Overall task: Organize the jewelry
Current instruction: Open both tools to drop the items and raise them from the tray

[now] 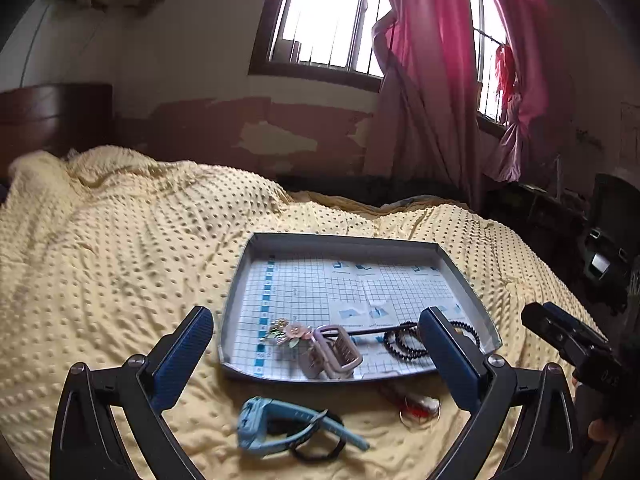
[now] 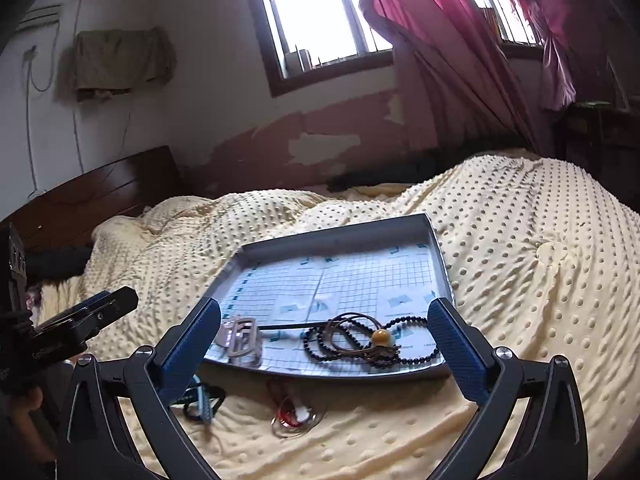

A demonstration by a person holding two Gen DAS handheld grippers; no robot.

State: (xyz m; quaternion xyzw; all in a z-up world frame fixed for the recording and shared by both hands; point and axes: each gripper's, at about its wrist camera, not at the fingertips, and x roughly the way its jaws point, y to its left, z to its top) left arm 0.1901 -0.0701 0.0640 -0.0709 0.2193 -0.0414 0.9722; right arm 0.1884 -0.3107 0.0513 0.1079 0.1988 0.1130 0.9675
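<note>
Left wrist alone shows the flower clip (image 1: 286,333) (tray (image 1: 236,300)); each claw (image 1: 316,344) (image 2: 326,334) gapes empty.

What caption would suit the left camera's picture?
Open left gripper above a blue watch on the yellow blanket, near the tray.

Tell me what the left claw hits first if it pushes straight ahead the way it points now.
Probably the near rim of the gray tray, then the pink hair clip lying just inside it. The left claw is open and empty; the blue watch sits lower, likely under that line. Depth is uncertain.
</note>
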